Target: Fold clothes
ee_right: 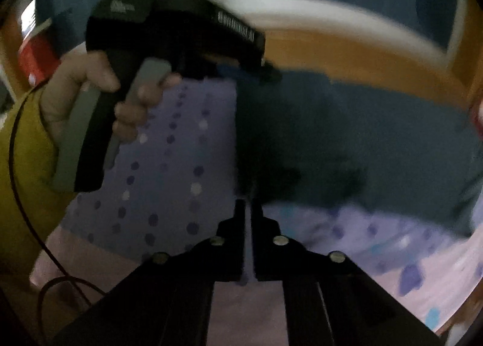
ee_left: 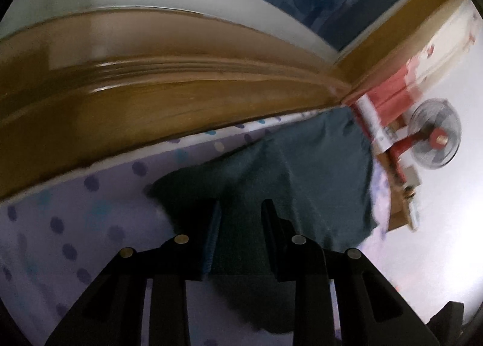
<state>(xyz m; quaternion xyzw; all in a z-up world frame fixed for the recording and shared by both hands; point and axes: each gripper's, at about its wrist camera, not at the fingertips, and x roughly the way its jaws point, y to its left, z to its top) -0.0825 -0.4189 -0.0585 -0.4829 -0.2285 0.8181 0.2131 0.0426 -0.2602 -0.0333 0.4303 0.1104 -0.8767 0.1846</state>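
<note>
The dark teal garment (ee_left: 302, 164) lies spread on the bed, on the lilac sheet with purple and blue dots (ee_left: 75, 210), close to the wooden bed frame (ee_left: 151, 104). Your left gripper (ee_left: 241, 210) hangs over the near edge of the cloth; its jaws stand partly apart with teal fabric showing in the gap, but the blur keeps you from telling whether the pads press on it. Your right gripper (ee_right: 248, 204) sits at the garment's lower edge, its jaws nearly together with only a thin slit between them, and nothing is visibly caught there. In the right wrist view your left hand (ee_right: 90, 95) grips the other tool's grey handle above the sheet, with a yellow sleeve (ee_right: 24, 149) below it and a black cable (ee_right: 21, 195) trailing down. A red-based fan (ee_left: 434, 134) stands beyond the bed.
</note>
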